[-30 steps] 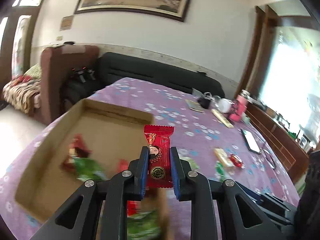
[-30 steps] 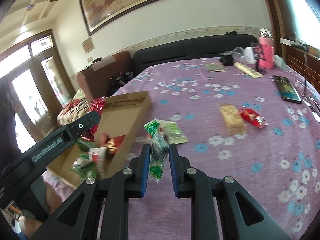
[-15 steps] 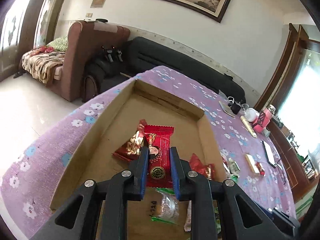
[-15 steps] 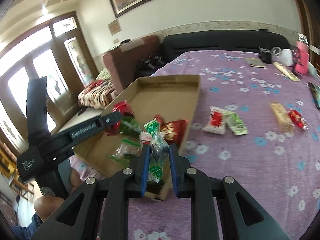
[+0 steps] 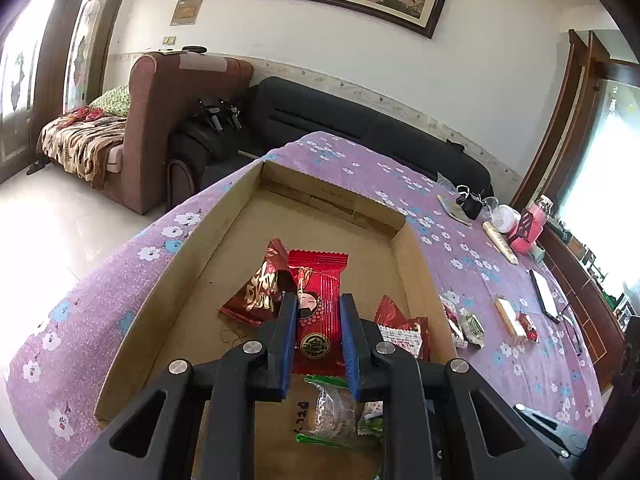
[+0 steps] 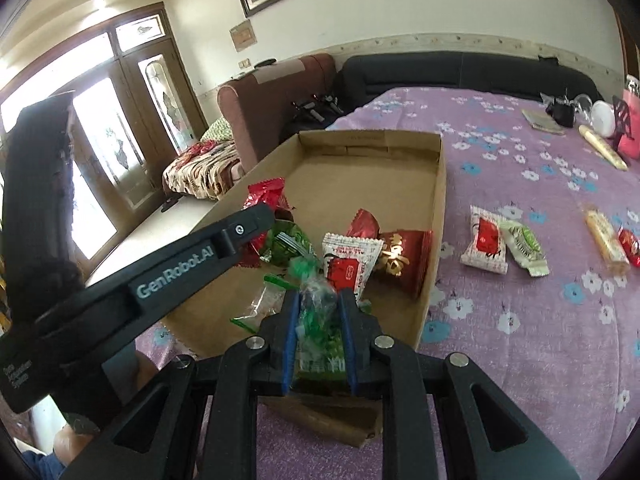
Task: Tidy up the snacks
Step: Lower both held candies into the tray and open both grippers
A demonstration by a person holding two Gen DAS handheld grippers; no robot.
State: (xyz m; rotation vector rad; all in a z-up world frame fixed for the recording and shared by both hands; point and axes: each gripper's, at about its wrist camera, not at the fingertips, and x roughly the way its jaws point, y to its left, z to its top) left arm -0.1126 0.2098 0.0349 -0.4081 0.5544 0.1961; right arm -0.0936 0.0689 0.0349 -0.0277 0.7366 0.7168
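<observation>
Gripping a flat red foil snack packet (image 5: 318, 312) between blue pads, our left tongs (image 5: 318, 320) are closed on it and hold it upright over the open cardboard box (image 5: 192, 264), angled down toward the box floor. Our right tongs (image 6: 319, 320) are likewise clamped on a crinkly clear-and-green snack bag (image 6: 319, 320), poised above the box's near corner with its twisted top sticking up past the pads.

In the right wrist view the left tool's black body crosses the left side of the picture, its tip over the box, hiding part of the snacks behind it.

Inside the box lie a dark red pouch with gold lettering (image 5: 260, 288), a white-and-red sachet (image 6: 348, 260), another shiny red pouch leaning against the right wall (image 6: 402, 260), a green wrapper (image 6: 290, 242) and a clear bag with green ends (image 5: 332, 410). The box is shallow, plain brown, with a raw corrugated rim.

It sits on a surface (image 6: 520, 320) covered in purple cloth printed with white and blue flowers. Just right of the box on the cloth lie a white-and-red packet (image 6: 486, 244) touching a pale green one (image 6: 524, 248), and farther right a long tan bar (image 6: 606, 240) beside a small red sweet (image 6: 630, 242). A phone (image 5: 544, 292) and a pink bottle (image 5: 530, 226) lie well beyond.
</observation>
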